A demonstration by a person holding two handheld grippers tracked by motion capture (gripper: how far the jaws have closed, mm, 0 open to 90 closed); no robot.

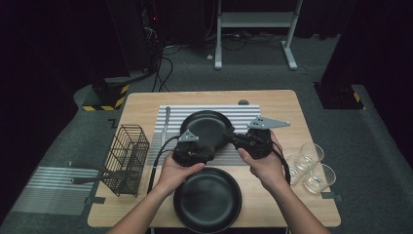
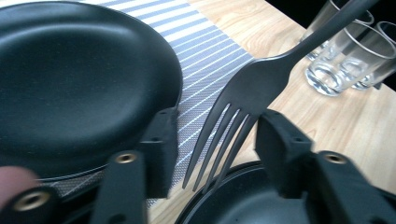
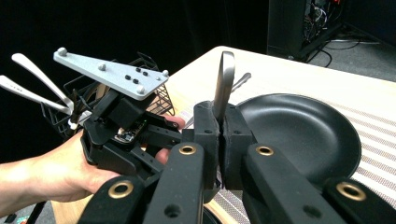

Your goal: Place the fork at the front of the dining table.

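Observation:
A dark metal fork (image 2: 261,74) hangs over the table between my two grippers. My right gripper (image 3: 220,121) is shut on its handle (image 3: 225,79), which stands up from the pads. The tines lie between the jaws of my left gripper (image 2: 217,126). Its right pad is at the outer tine and its left pad stands clear of them. In the high view the left gripper (image 1: 216,146) and the right gripper (image 1: 234,140) face each other above the near edge of a black plate (image 1: 207,127) on a striped placemat (image 1: 243,114). A second black plate (image 1: 208,199) lies at the table's front edge.
A black wire basket (image 1: 127,158) holding utensils stands at the left of the table (image 1: 292,112). A long utensil (image 1: 165,124) lies along the placemat's left side. Three clear glasses (image 1: 311,165) stand at the right edge.

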